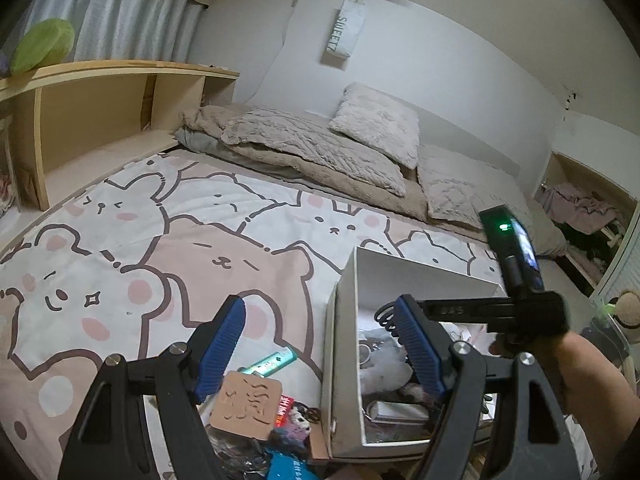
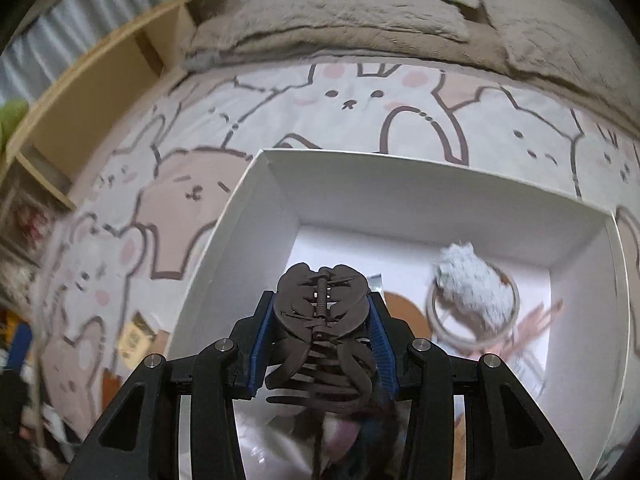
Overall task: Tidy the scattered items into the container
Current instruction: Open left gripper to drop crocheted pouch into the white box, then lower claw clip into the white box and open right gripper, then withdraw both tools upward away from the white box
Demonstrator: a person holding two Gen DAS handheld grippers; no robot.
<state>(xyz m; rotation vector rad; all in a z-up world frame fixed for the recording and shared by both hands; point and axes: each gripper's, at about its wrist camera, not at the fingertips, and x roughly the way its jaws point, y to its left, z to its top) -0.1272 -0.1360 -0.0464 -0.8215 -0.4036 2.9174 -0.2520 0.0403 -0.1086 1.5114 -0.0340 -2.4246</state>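
Seen first from my left wrist camera, my left gripper [image 1: 320, 344] is spread wide with nothing between its blue pads, hovering above a bed covered by a cartoon bear and rabbit sheet [image 1: 168, 240]. Scattered items lie on the sheet just below it: a tan tag with a cut-out character [image 1: 248, 404], a green tube [image 1: 272, 361], and a blue packet [image 1: 292, 468] at the bottom edge. Just right of them stands the white box [image 1: 344, 304], open-topped, with several small things already inside. My right hand [image 1: 576, 364] reaches over the box from the right, holding the other gripper's black body. Beige blankets and pillows [image 1: 320, 140] are piled at the far side of the bed, beside a wooden shelf [image 1: 100, 112]. Next, from my right wrist camera, my right gripper [image 2: 322, 332] is clenched on a dark brown claw hair clip [image 2: 320, 320], held above the white box [image 2: 400, 188], near its left wall. Inside the box, a grey fluffy pom-pom [image 2: 472, 280] rests on a ring-shaped item [image 2: 440, 328], with more things blurred nearby.
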